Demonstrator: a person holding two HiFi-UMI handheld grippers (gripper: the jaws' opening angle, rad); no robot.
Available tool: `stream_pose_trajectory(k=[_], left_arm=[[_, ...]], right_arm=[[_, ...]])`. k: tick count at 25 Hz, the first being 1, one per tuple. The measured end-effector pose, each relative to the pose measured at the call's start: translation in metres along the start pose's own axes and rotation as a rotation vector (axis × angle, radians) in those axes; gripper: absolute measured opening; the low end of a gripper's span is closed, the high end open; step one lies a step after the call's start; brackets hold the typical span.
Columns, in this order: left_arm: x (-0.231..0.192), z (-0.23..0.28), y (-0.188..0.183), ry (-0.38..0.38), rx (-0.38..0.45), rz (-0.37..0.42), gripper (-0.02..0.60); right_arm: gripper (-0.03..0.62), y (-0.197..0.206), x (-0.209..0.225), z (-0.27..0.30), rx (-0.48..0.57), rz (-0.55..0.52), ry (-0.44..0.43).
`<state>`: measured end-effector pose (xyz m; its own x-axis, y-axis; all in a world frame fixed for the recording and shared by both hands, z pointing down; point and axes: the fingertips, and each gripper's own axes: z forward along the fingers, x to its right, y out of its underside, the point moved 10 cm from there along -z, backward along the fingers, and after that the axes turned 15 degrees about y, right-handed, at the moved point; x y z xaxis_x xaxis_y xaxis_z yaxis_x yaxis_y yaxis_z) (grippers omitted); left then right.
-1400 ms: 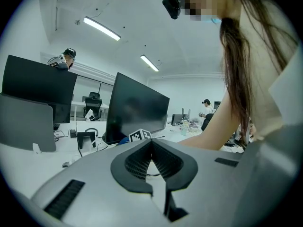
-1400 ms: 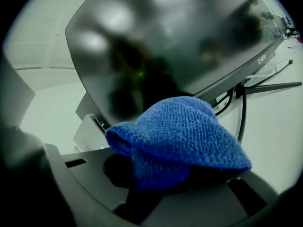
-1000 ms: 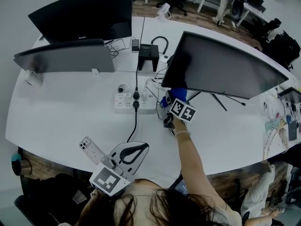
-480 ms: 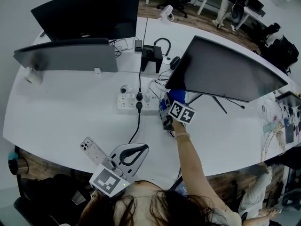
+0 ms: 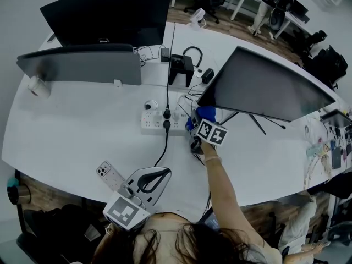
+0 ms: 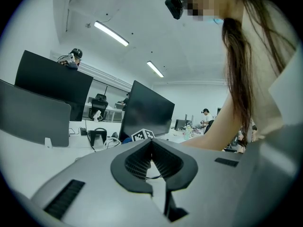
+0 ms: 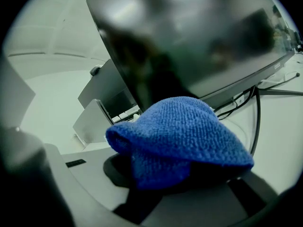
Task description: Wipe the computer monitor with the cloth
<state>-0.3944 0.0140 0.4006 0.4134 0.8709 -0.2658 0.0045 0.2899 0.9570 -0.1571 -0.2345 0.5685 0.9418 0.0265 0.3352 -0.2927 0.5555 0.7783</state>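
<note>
The dark monitor (image 5: 267, 84) stands tilted on the right half of the white desk; in the right gripper view its screen (image 7: 189, 37) fills the top. A blue cloth (image 5: 207, 113) is bunched just below the monitor's lower left corner. My right gripper (image 5: 202, 122) is shut on this cloth (image 7: 180, 136), which hides its fingertips (image 7: 175, 176); I cannot tell whether the cloth touches the screen. My left gripper (image 5: 149, 179) hovers low over the desk's near edge, far from the monitor. In the left gripper view its jaws (image 6: 151, 152) meet with nothing between them.
A white power strip (image 5: 158, 121) with plugged cables lies left of the cloth. A phone (image 5: 106, 174) lies by the left gripper. A black stand (image 5: 180, 67), headphones and two more monitors (image 5: 82, 65) (image 5: 110, 12) occupy the back. The monitor's stand legs (image 5: 258, 122) spread behind the right gripper.
The whole head view has drifted slightly. The right gripper keeps the cloth by the monitor's lower left corner, now a little below its edge. The left gripper has barely moved.
</note>
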Motion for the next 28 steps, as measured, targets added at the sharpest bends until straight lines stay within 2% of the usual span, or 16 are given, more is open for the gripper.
stream_pose_trajectory(k=[23,28], left_arm=[[-0.011,-0.029,0.003,-0.011,0.055,-0.019,0.009],[-0.012,-0.029,0.003,-0.006,0.065,-0.023,0.009]], right_arm=[[0.086,0.0,-0.048,-0.001,-0.058,-0.105,-0.028],[0.086,-0.004,-0.052,-0.004,-0.076,-0.169,-0.021]])
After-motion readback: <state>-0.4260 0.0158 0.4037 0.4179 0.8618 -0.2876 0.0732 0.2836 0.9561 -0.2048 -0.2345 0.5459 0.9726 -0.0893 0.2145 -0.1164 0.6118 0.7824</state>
